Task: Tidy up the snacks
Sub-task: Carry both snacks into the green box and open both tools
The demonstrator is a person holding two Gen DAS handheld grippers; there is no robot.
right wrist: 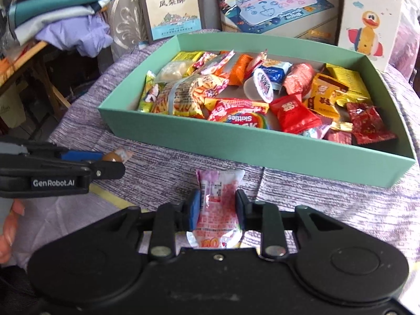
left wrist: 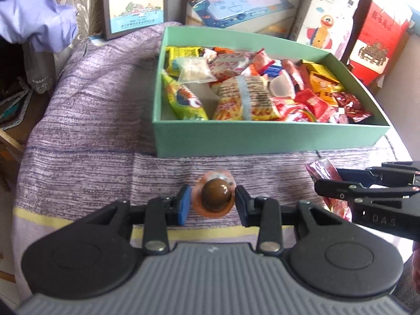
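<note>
Both wrist cameras look forward and steeply down along their fingers, close above the purple cloth (left wrist: 92,136); both share the green box (right wrist: 262,144).

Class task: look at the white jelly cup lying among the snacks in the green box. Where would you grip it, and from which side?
Probably across the jelly cup's smooth white wall, from above. It lies tipped, lid facing sideways, so the wall is what shows, and packets crowd round it inside the box.
</note>
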